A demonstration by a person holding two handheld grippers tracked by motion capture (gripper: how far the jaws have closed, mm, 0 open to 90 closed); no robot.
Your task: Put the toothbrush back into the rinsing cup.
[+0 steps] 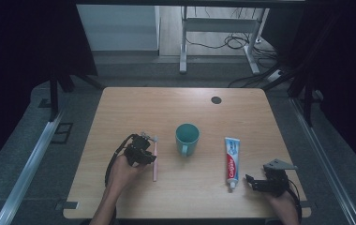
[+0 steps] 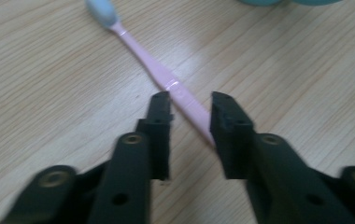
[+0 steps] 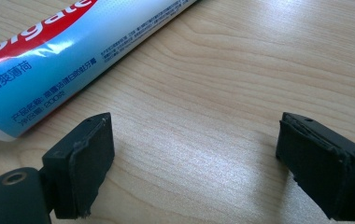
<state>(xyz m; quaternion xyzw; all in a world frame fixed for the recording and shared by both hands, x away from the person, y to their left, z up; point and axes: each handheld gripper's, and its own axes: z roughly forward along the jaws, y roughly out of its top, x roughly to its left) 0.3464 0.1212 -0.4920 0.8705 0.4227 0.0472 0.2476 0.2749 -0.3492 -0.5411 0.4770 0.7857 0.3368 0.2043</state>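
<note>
Centrally on the wooden tabletop [image 1: 134, 101] lies a pink toothbrush [image 2: 159, 77], its pale blue head pointing away and the near end of its handle hidden behind the jaws of the left gripper [image 2: 190, 123]. Those jaws straddle the handle, narrowed but with a gap showing on each side; whether a pad touches it is hard to make out. Right of the brush stands a teal mug [image 1: 187, 138], cut off in the left gripper view. Farther right lies a toothpaste tube [image 1: 232, 161]. The right gripper [image 3: 192, 161] rests beside its cap end, jaws spread wide over bare wood.
</note>
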